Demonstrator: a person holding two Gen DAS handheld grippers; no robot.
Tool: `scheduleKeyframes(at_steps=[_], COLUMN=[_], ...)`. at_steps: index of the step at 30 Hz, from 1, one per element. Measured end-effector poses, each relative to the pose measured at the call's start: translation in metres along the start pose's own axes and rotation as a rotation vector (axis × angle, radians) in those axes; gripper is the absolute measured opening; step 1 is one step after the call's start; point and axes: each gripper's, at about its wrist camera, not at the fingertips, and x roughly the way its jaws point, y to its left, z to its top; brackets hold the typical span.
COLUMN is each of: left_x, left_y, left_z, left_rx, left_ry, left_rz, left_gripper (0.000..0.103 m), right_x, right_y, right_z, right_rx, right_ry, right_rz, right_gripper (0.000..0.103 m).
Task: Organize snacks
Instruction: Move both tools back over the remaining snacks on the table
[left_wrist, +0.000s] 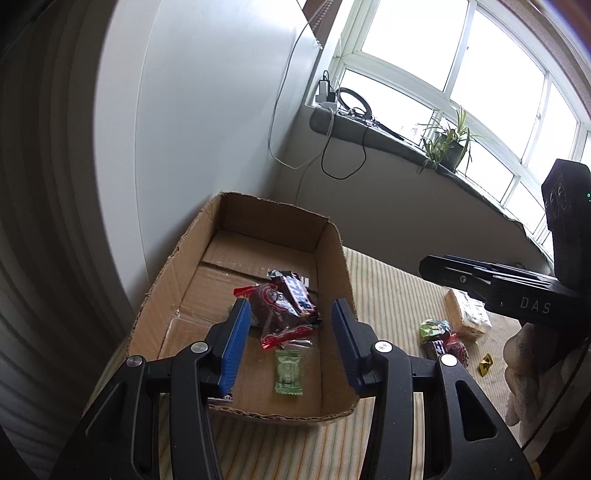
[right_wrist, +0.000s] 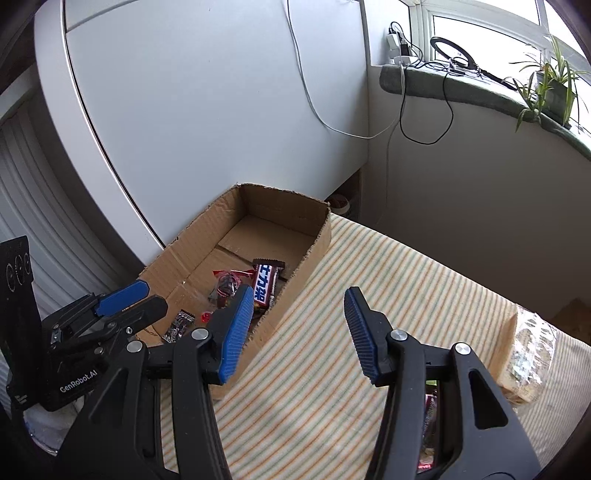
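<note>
- Left gripper (left_wrist: 288, 343) hangs over the near end of the cardboard box (left_wrist: 162, 284), its 2 blue-padded jaws spread apart with nothing clamped between them.
- Right gripper (right_wrist: 299, 332) is also spread wide and empty, hovering above the striped cloth (right_wrist: 369, 295) just outside the box's right wall.
- Inside the box lie a brown chocolate bar (left_wrist: 295, 295) with blue-and-white lettering, a dark candy in clear wrap with red twisted ends (left_wrist: 271, 314), and a small green-wrapped sweet (left_wrist: 288, 373) nearest the front edge.
- Out on the cloth, to the right of the box, sit more snacks: a wrapped cracker pack (left_wrist: 467, 315), a small cluster of colourful wrappers (left_wrist: 441, 339), and a tiny yellow candy (left_wrist: 485, 363).
- A white-gloved hand (left_wrist: 532, 369) grips the right tool's handle at the frame edge.
- On the windowsill (left_wrist: 388, 140) stand a potted plant (left_wrist: 448, 146) and what looks like a ring light.
</note>
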Motion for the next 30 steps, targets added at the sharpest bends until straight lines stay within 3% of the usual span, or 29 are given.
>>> scheduleKeyframes(at_steps=[14, 30], left_x=[0.013, 0.039], left_y=[-0.056, -0.122], left_z=[-0.018, -0.058], left_rx=[0.051, 0.121], left_ry=[0.049, 0.17], left_rz=[-0.096, -0.198], left_gripper=[0.044, 0.044], right_x=[-0.065, -0.078], right_y=[-0.092, -0.178], right_z=[-0.059, -0.137], right_rx=[0.113, 0.26], right_ry=[-0.017, 0.063], right_rz=[-0.121, -0.226], right_gripper=[0.054, 0.054])
